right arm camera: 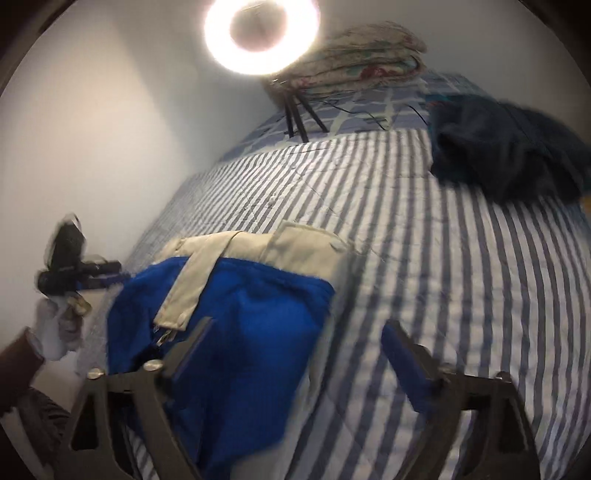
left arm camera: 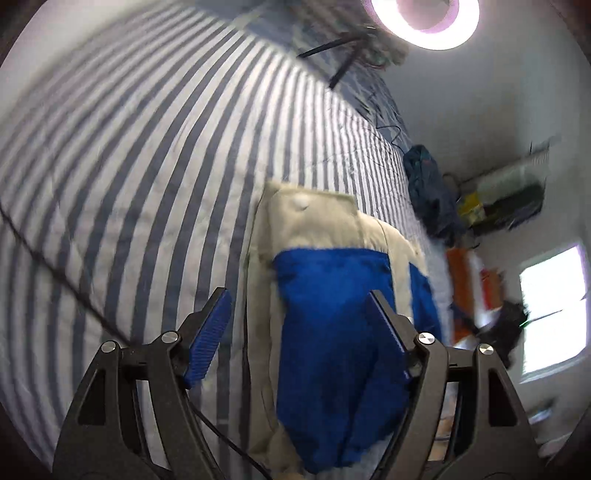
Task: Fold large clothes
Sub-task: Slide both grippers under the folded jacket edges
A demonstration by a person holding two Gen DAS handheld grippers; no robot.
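Note:
A folded blue and cream garment (left arm camera: 332,332) lies on the striped bedcover (left arm camera: 147,184). In the left wrist view my left gripper (left arm camera: 299,326) hangs just over the garment's blue part, jaws open. Its blue pads (left arm camera: 208,334) stand apart on either side of the cloth without pressing it. The right wrist view shows the same garment (right arm camera: 240,314) at lower left, cream flaps across its far end. My right gripper (right arm camera: 299,350) is open over its right edge, one finger above the blue cloth and the other above the bedcover (right arm camera: 443,277). Both views are motion-blurred.
A lit ring light (right arm camera: 262,33) on a dark tripod (right arm camera: 299,118) stands at the bed's far end beside a folded quilt (right arm camera: 362,55). A dark teal garment pile (right arm camera: 506,155) lies at the far right. A gloved hand (right arm camera: 55,332) with a dark blurred device is at the left by the wall.

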